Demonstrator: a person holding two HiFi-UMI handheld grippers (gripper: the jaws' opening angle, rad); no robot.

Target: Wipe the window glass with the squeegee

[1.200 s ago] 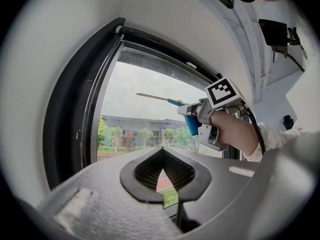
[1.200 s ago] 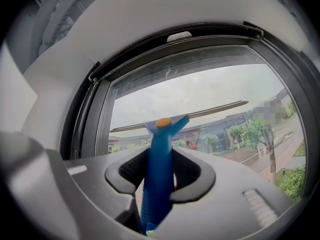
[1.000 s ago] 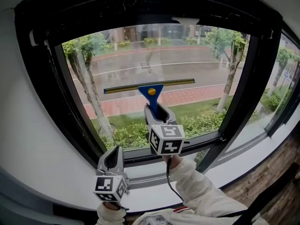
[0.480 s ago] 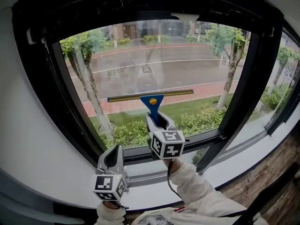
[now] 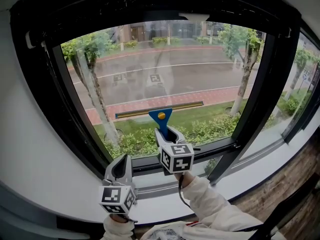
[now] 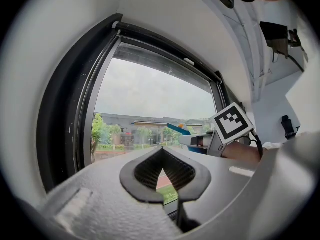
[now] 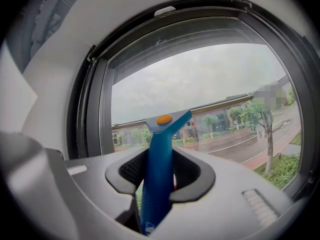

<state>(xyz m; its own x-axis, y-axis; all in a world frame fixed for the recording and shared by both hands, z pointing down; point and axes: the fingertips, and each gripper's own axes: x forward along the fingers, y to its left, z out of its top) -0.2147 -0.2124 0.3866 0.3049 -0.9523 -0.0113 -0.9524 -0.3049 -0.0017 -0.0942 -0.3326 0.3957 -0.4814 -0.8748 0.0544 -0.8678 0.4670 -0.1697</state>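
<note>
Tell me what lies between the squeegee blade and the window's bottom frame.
In the head view, only glass lies there, crossed by the blue handle, which the right tool grips.

blue squeegee [image 5: 160,111] blade flat against window glass [image 5: 165,69]

**No readable text**

No word, number or brand is legible. The only printed signs are black-and-white square markers on the cubes of the left gripper [image 5: 120,163] and right gripper [image 5: 166,128], faintly mirrored in the glass [image 5: 200,79] above.
</note>
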